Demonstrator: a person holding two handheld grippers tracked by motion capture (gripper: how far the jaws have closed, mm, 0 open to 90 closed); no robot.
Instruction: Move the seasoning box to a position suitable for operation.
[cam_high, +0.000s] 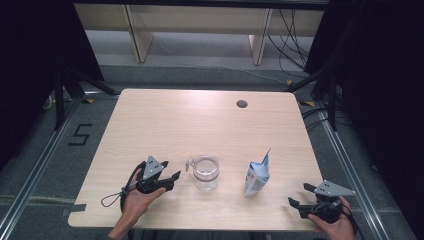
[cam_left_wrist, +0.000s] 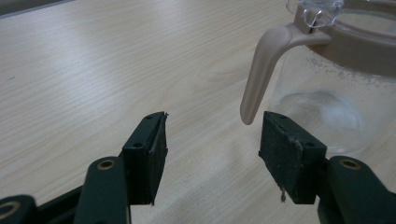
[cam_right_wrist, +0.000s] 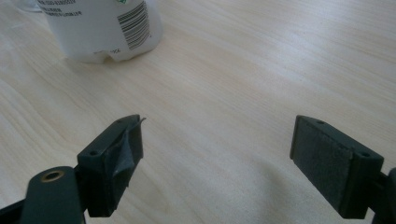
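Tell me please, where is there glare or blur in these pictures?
High view: even light, dark surroundings. Left gripper view: a pale sheen on the table, and the pitcher near the lens looks soft. Right gripper view: the carton is slightly blurred, the jaws sharper.

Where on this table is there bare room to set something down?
The whole far half of the table is bare, up to the small hole near the far edge. The left side beyond the left gripper is free too. It is crowded along the near strip: jug, carton, with a narrow gap between them, and right gripper.
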